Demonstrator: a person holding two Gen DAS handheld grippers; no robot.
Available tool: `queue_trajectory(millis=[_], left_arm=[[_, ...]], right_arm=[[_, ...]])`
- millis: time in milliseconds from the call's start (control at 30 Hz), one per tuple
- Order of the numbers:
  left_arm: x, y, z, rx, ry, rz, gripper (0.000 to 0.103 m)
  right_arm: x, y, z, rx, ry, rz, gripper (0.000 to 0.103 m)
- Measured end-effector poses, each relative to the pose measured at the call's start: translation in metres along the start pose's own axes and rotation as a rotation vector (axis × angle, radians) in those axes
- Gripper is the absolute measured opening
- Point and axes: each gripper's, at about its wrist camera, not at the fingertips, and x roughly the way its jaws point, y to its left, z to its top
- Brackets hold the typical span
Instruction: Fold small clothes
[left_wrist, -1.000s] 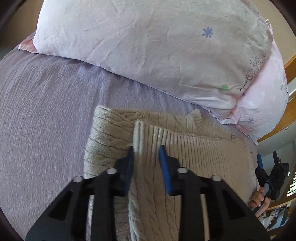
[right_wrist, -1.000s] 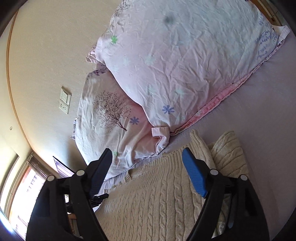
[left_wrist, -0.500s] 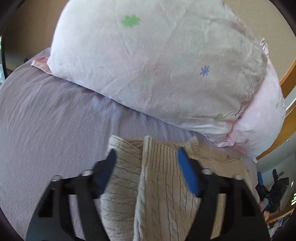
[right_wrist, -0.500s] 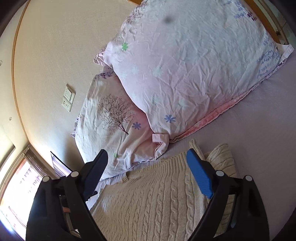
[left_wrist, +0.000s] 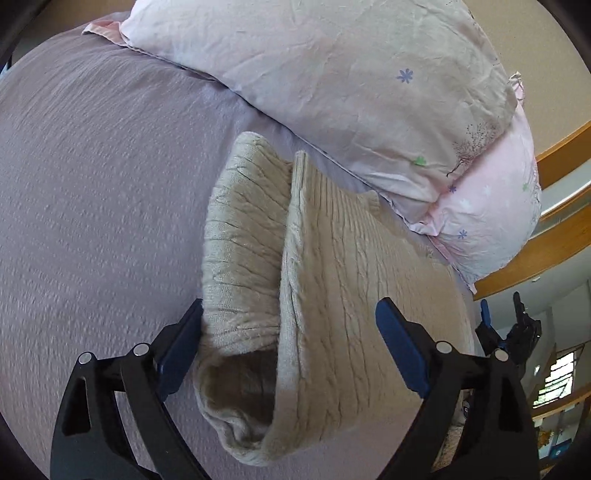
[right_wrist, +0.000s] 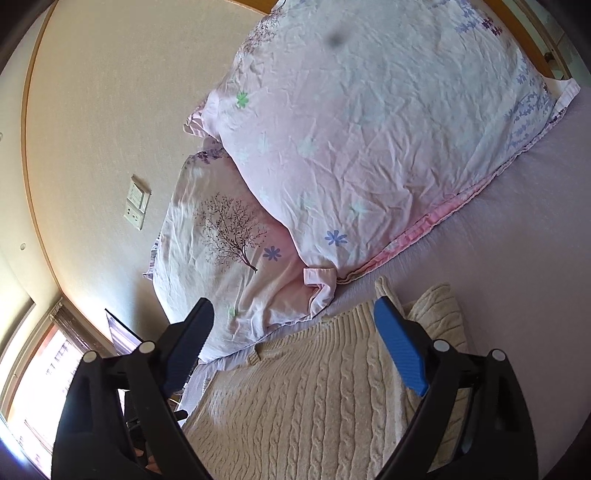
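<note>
A beige cable-knit sweater (left_wrist: 332, 280) lies folded on the lilac bedsheet (left_wrist: 92, 192), with a sleeve (left_wrist: 240, 236) lying along its left side. My left gripper (left_wrist: 290, 354) is open and empty, its jaws spread over the sweater's near edge and the sleeve's cuff. In the right wrist view the sweater (right_wrist: 314, 398) fills the lower middle. My right gripper (right_wrist: 295, 347) is open and empty just above its ribbed hem. The right gripper also shows at the far right of the left wrist view (left_wrist: 502, 328).
Two pink flowered pillows (left_wrist: 351, 74) lie stacked just beyond the sweater; they also show in the right wrist view (right_wrist: 369, 129). A wooden bed frame (left_wrist: 554, 236) runs at the right. A cream wall with a switch plate (right_wrist: 137, 203) stands behind the pillows.
My left gripper has opened from a narrow gap over the sweater's ribbed edge to wide open, and has pulled back toward the sleeve's cuff. The right gripper stayed open and barely moved.
</note>
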Motion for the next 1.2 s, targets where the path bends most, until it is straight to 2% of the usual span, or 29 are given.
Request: queue_trajectory(millis=[33, 67, 100, 133, 200, 300, 367, 433, 500, 567, 633, 700, 767, 800, 833, 867, 900, 933, 967, 1000, 1033, 1100, 1133, 1200], left_arm=[[0.003, 0.000, -0.001, -0.024, -0.002, -0.036, 0.061], [0.009, 0.007, -0.001, -0.102, 0.022, -0.109, 0.047], [0.016, 0.014, -0.004, -0.194, 0.028, -0.161, 0.038], [0.019, 0.019, -0.004, -0.236, 0.022, -0.182, 0.025], [0.018, 0.010, -0.004, -0.206, -0.001, -0.163, 0.023], [0.004, -0.017, 0.002, -0.188, -0.055, -0.258, 0.020], [-0.006, -0.060, 0.008, -0.117, -0.084, -0.334, 0.019], [-0.003, -0.119, 0.009, -0.003, -0.088, -0.399, 0.019], [0.017, -0.178, 0.002, 0.094, -0.053, -0.476, 0.019], [0.058, -0.235, -0.012, 0.159, 0.020, -0.546, 0.019], [0.116, -0.282, -0.030, 0.182, 0.139, -0.565, 0.022], [0.160, -0.312, -0.046, 0.198, 0.258, -0.534, 0.028], [0.173, -0.320, -0.055, 0.203, 0.304, -0.566, 0.030], [0.167, -0.318, -0.057, 0.213, 0.295, -0.598, 0.045], [0.156, -0.314, -0.056, 0.231, 0.263, -0.596, 0.074], [0.141, -0.306, -0.053, 0.250, 0.201, -0.571, 0.087], [0.124, -0.296, -0.050, 0.273, 0.123, -0.534, 0.093], [0.112, -0.289, -0.046, 0.302, 0.070, -0.494, 0.093], [0.102, -0.280, -0.044, 0.330, 0.030, -0.422, 0.093], [0.096, -0.273, -0.044, 0.340, 0.003, -0.327, 0.093], [0.091, -0.262, -0.045, 0.336, -0.009, -0.262, 0.093], [0.085, -0.248, -0.049, 0.349, 0.007, -0.236, 0.093], [0.080, -0.243, -0.057, 0.378, 0.004, -0.229, 0.093], [0.072, -0.241, -0.073, 0.446, -0.018, -0.233, 0.093]], right_arm=[[0.000, 0.000, 0.000, 0.003, 0.000, 0.006, 0.088], [0.000, 0.000, 0.000, 0.006, 0.000, 0.012, 0.088], [-0.001, 0.000, 0.000, 0.007, -0.003, 0.019, 0.088], [-0.003, 0.001, 0.000, 0.008, -0.005, 0.024, 0.088], [-0.006, 0.002, 0.002, 0.011, -0.013, 0.043, 0.088], [-0.017, 0.004, 0.007, 0.013, -0.044, 0.070, 0.088], [-0.028, 0.005, 0.012, 0.011, -0.075, 0.084, 0.088], [-0.040, 0.007, 0.018, -0.010, -0.110, 0.072, 0.088], [-0.050, 0.006, 0.023, -0.056, -0.144, 0.024, 0.088], [-0.058, 0.002, 0.029, -0.090, -0.170, -0.047, 0.088], [-0.061, -0.010, 0.035, -0.058, -0.169, -0.076, 0.088], [-0.062, -0.022, 0.039, -0.018, -0.138, -0.071, 0.088], [-0.063, -0.029, 0.041, -0.011, -0.116, -0.079, 0.089], [-0.063, -0.031, 0.042, -0.009, -0.103, -0.080, 0.093], [-0.063, -0.035, 0.043, 0.005, -0.085, -0.080, 0.096], [-0.063, -0.039, 0.044, 0.026, -0.067, -0.073, 0.097], [-0.061, -0.043, 0.045, 0.054, -0.039, -0.062, 0.097], [-0.057, -0.046, 0.044, 0.085, 0.000, -0.048, 0.097], [-0.053, -0.046, 0.042, 0.095, 0.035, -0.040, 0.096], [-0.051, -0.042, 0.038, 0.081, 0.070, -0.048, 0.089], [-0.052, -0.032, 0.033, 0.039, 0.092, -0.060, 0.077], [-0.064, -0.008, 0.019, -0.063, 0.095, -0.059, 0.071], [-0.072, 0.007, 0.010, -0.134, 0.101, -0.029, 0.071], [-0.083, 0.032, -0.006, -0.261, 0.114, -0.022, 0.070]])
